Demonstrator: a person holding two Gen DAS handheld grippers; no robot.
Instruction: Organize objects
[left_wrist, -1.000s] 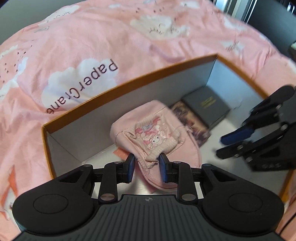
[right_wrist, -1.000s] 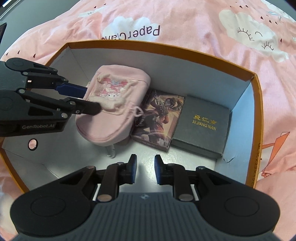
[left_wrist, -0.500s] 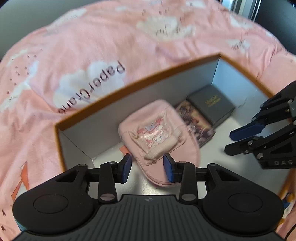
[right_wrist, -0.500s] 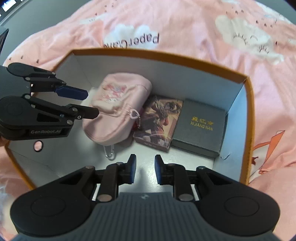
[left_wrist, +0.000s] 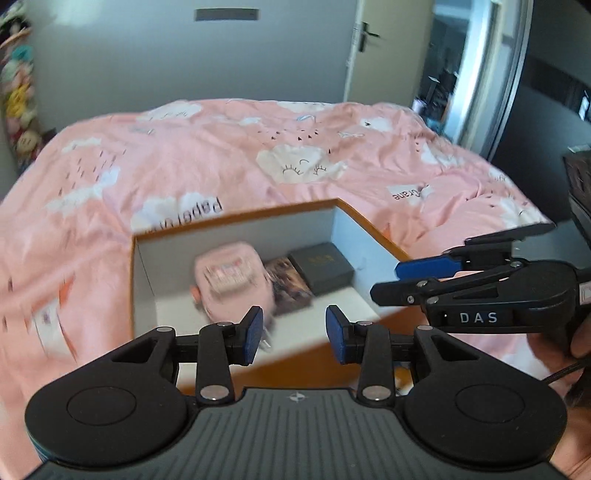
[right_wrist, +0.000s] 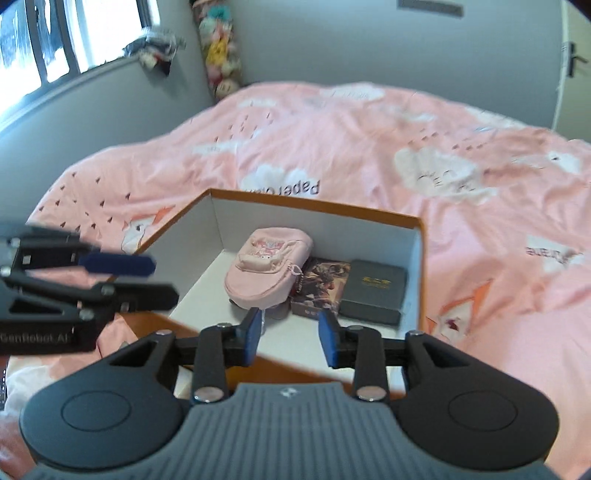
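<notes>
A pink cloud-print duvet (right_wrist: 369, 155) reading "Paper Crane" carries your orange-rimmed box (right_wrist: 317, 212). You've released the pink pouch (right_wrist: 267, 267); it now lies at the box's left, beside a picture card box (right_wrist: 319, 284) and dark "XI JIANG NAN" case (right_wrist: 375, 290). Both tongs, left gripper (left_wrist: 291, 334) and right gripper (right_wrist: 288, 338), have pulled back, spread and empty, so packing seems finished.

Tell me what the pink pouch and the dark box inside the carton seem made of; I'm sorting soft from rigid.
Pink pouch: soft matte fabric, judging by its rounded, sagging shape and stitched flap. Dark box: probably rigid matte card, with crisp flat edges and gold lettering.
</notes>
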